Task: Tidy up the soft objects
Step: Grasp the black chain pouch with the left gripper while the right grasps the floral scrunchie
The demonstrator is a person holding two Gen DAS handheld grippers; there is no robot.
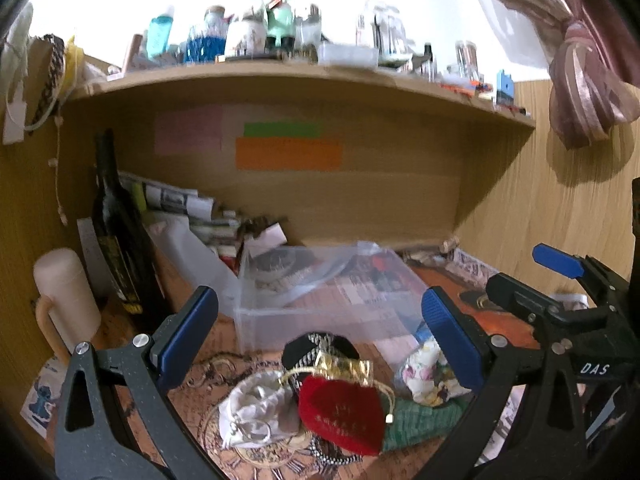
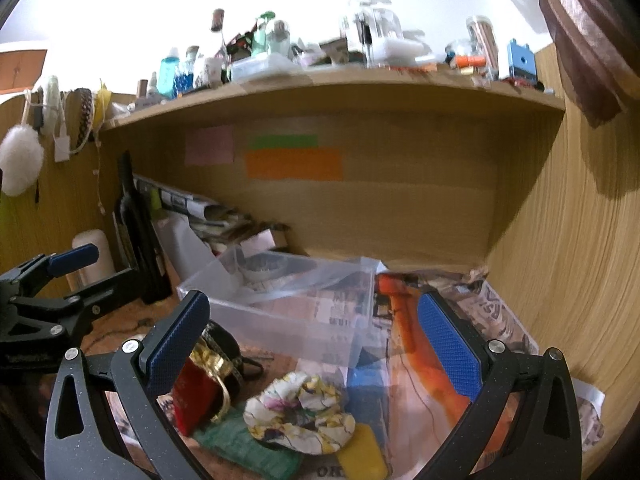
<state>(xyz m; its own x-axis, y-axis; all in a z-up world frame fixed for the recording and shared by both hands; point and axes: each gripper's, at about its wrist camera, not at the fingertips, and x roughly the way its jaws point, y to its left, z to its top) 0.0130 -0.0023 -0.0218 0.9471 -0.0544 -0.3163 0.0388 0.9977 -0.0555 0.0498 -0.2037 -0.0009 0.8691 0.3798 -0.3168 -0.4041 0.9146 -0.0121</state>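
Left wrist view: left gripper (image 1: 320,344) spread wide, nothing between the blue pads (image 1: 188,336) — it hangs above a heap of soft things near the front edge of the desk (image 1: 120,328). Under it, a red velvet pouch (image 1: 340,416) lies on top, touching a white drawstring pouch (image 1: 252,412) on one side and a green knitted piece (image 1: 420,412) on the other; a gold ribbon bag (image 1: 344,364) and a black-and-white striped band (image 1: 320,344) sit just behind.

Right wrist view: right gripper (image 2: 316,344) also released and empty, jaws wide, poised over a floral fabric scrunchie (image 2: 300,412) that rests partly on the green knit. A yellow tag (image 2: 362,452) and a blue flat item (image 2: 368,380) lie just beside it; what they are I cannot tell.

Outward: clear plastic bin (image 1: 280,316) stands just behind the heap toward the back of the desk, holding what may be a roll or two and little else — the likely destination. Dark bottle (image 1: 116,240) and pale mug (image 1: 68,296) stand at the desk's left edge; a crowded shelf (image 1: 300,76) runs above.

Risks, as judged:
- Pouches overlap, so a closing grip may take two at once or snag a drawstring and drag the neighbours.
- Both grippers are close together; simultaneous reaches could collide.
- A low carry could knock the bin's light front wall and shove it back.
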